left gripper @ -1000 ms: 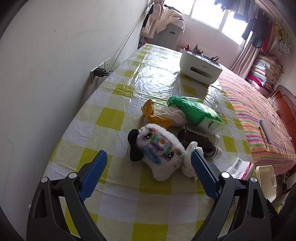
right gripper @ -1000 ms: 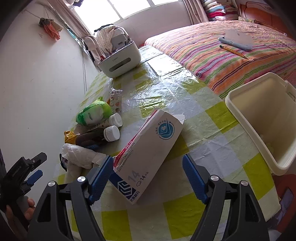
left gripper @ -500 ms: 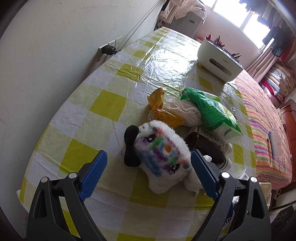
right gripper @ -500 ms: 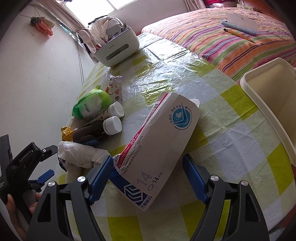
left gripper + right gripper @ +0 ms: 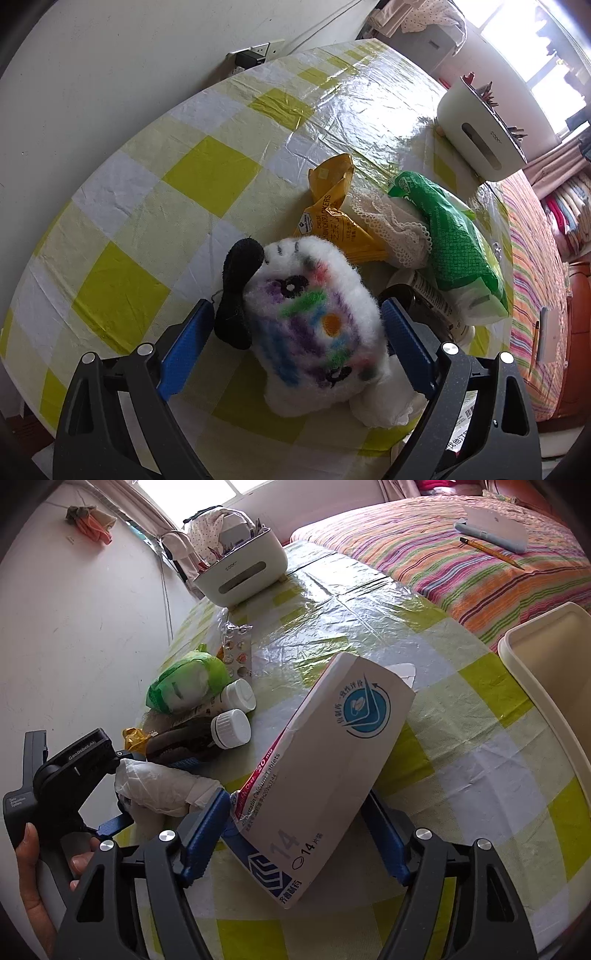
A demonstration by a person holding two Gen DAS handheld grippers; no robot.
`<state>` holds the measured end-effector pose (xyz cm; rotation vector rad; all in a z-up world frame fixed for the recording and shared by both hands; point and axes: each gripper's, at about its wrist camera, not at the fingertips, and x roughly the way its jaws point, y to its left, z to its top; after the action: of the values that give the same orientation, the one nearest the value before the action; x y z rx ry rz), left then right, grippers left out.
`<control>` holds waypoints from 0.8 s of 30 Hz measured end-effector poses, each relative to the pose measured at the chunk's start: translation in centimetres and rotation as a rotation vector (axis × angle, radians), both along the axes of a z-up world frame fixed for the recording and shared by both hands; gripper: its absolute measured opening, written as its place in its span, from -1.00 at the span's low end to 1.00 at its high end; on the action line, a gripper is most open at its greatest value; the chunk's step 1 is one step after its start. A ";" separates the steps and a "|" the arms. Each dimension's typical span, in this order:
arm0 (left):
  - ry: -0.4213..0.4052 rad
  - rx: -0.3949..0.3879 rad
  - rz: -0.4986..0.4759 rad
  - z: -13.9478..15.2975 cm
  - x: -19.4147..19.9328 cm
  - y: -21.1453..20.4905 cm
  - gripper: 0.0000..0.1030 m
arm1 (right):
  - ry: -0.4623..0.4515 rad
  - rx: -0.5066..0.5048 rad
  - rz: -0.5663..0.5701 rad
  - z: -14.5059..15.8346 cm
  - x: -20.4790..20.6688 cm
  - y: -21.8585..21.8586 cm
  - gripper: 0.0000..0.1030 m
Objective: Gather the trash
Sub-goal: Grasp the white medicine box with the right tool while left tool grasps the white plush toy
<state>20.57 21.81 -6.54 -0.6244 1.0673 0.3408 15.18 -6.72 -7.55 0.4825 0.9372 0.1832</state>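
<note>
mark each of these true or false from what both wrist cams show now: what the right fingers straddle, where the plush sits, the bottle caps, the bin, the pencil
1. The right gripper straddles the medicine box. True.
2. The plush toy lies between the left gripper's fingers. True.
3. Both pill bottles have lost their caps. False: each has a white cap on.
4. The cream bin holds the green packet. False: the packet lies on the table among the clutter.
5. A pencil lies on the striped bedspread. True.
</note>
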 end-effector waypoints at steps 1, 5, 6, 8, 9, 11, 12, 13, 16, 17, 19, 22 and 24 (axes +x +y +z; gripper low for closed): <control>0.008 -0.004 0.004 -0.3 0.1 0.1 0.74 | -0.005 -0.005 0.007 0.1 -0.1 0.0 0.32; 0.003 0.018 0.005 -0.4 0.1 0.1 0.58 | -0.030 -0.007 0.027 0.3 -0.3 -0.2 0.18; 0.000 0.016 0.006 -0.4 0.0 0.2 0.49 | -0.034 -0.002 0.030 0.4 -0.4 -0.3 0.15; -0.012 -0.002 0.001 -0.3 -0.2 0.5 0.31 | -0.046 -0.002 0.036 0.5 -0.6 -0.5 0.11; -0.018 -0.014 -0.003 -0.3 -0.3 0.6 0.19 | -0.054 -0.001 0.036 0.6 -0.7 -0.6 0.07; -0.031 -0.041 -0.006 -0.3 -0.6 0.9 0.11 | -0.074 0.002 0.029 0.8 -0.9 -0.9 0.03; -0.038 -0.042 -0.003 -0.2 -0.7 0.9 0.06 | -0.085 0.002 0.025 1.0 -1.0 -1.1 0.02; -0.043 -0.032 0.001 0.0 -0.9 0.9 0.05 | -0.093 0.002 0.021 1.1 -1.1 -1.2 0.01; -0.094 -0.007 0.007 1.2 -1.7 0.7 0.01 | -0.109 0.038 0.016 1.4 -1.3 -1.9 -0.05; -0.120 -0.005 0.005 1.7 -2.0 0.7 0.00 | -0.116 0.026 0.010 1.6 -1.4 -2.0 -0.06; -0.165 0.013 -0.006 2.8 -2.5 0.3 0.00 | -0.140 0.001 0.007 2.0 -1.6 -2.0 -0.07; -0.223 0.041 -0.009 4.2 -3.2 -0.1 0.00 | -0.189 -0.044 0.012 2.8 -2.2 -1.8 -0.08; -0.266 0.028 -0.012 5.0 -3.8 -0.4 0.00 | -0.222 -0.063 0.008 3.3 -2.6 -1.9 -0.09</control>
<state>16.75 21.46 -1.56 -0.6186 0.8104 0.2537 12.59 -8.64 -4.28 0.3915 0.7257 0.2095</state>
